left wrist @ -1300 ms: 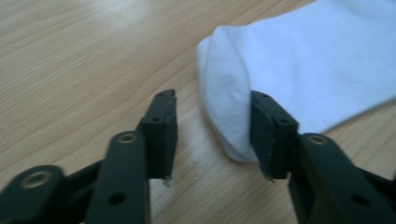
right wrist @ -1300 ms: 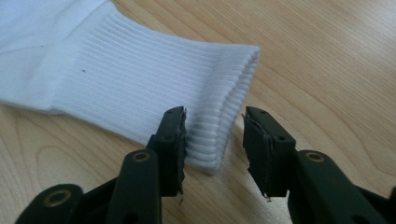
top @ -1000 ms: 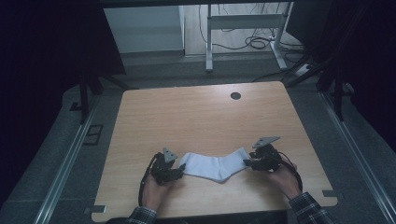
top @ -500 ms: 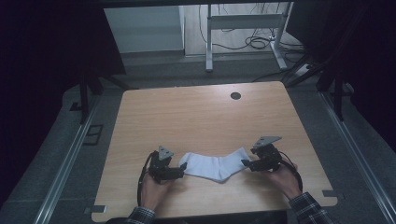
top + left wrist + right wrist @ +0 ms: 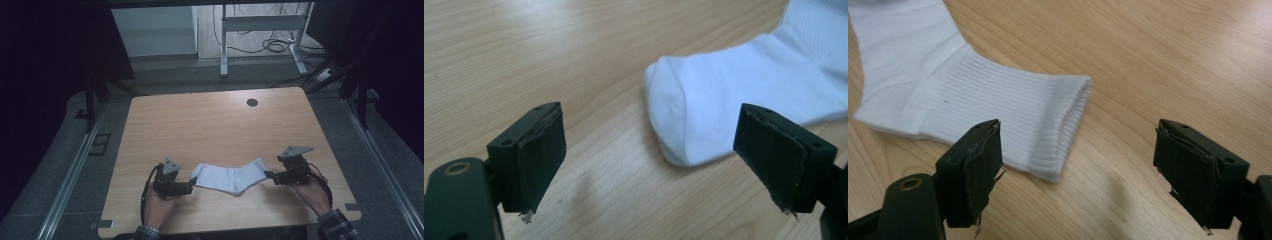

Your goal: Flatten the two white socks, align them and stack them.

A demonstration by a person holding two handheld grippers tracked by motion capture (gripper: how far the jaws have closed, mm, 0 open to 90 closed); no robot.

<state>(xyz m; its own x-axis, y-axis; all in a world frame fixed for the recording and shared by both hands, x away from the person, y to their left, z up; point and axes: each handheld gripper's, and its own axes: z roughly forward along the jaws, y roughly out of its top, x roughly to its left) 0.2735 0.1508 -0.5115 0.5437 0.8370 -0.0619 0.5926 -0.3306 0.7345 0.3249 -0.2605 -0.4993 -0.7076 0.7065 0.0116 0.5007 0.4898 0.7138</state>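
High view: white sock flat on table | left gripper at toe, jaws apart | right gripper at cuff, jaws apart

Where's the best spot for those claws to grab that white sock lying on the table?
Probably the two ends. The sock lies flat, so the right claw suits the thick ribbed cuff from the right, and the left claw the rounded toe from the left.

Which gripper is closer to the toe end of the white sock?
Left. The left gripper sits open beside the sock's toe; the right gripper is open at the cuff.
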